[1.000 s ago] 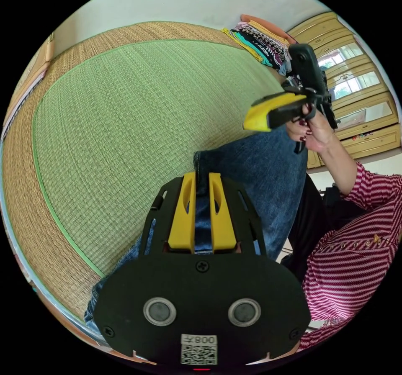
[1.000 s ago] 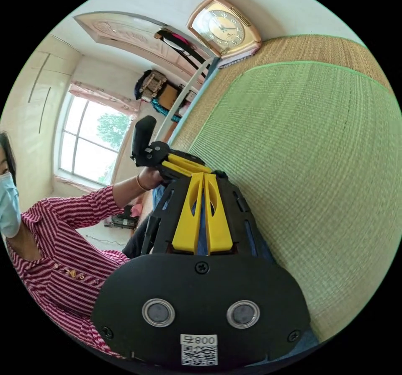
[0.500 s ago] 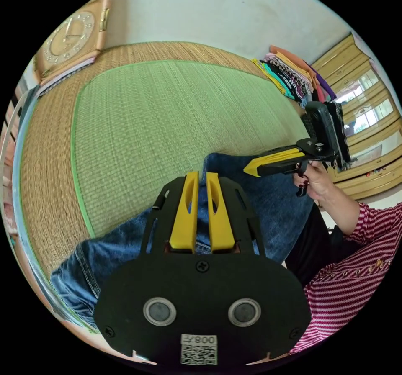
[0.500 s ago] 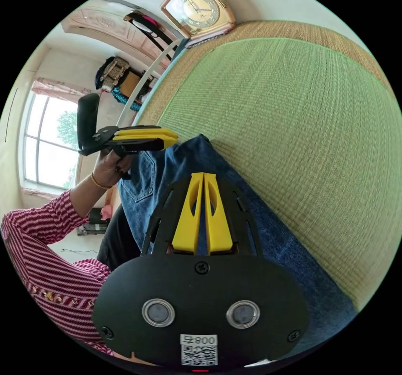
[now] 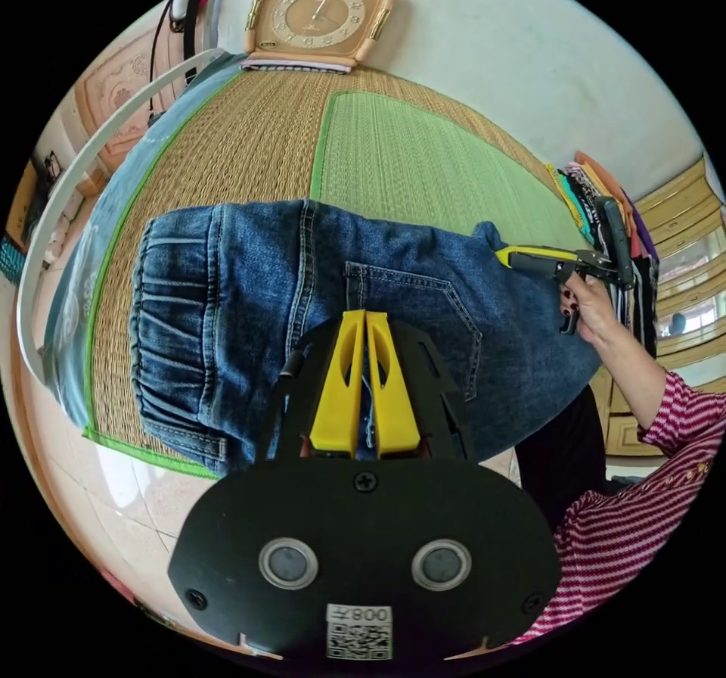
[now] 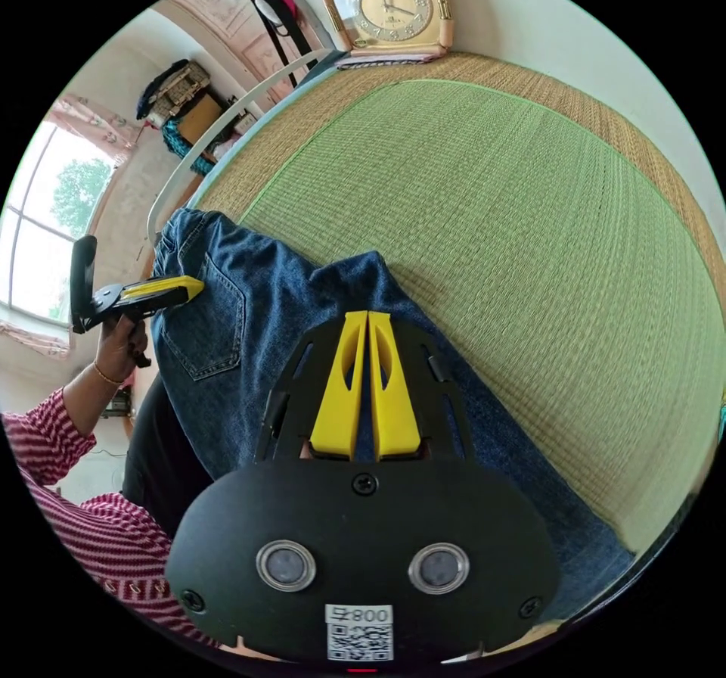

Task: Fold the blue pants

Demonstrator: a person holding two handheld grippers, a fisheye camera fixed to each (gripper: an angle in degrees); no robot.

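The blue pants (image 5: 249,284) are denim, stretched wide over the green mat (image 5: 408,156), elastic waistband to the left and a back pocket in the middle. My left gripper (image 5: 366,320) is shut on the denim just below that pocket. A hand holds my right gripper (image 5: 505,256), shut on the pants' far edge. In the right gripper view its jaws (image 6: 367,320) pinch a raised fold of the pants (image 6: 227,330), and the left gripper (image 6: 185,286) grips the cloth near the pocket.
A woven straw mat (image 6: 491,216) with a green centre covers the bed. A clock (image 5: 318,16) leans on the wall. Folded clothes (image 5: 586,186) are stacked at the mat's far side, beside wooden cabinets (image 5: 681,209). A white rail (image 5: 68,201) borders the bed. A striped sleeve (image 5: 643,496) shows.
The two grippers have drawn apart, pulling the pants from a bunched fold into a wide spread over the mat. Both views have swung round, so the clock now shows in each.
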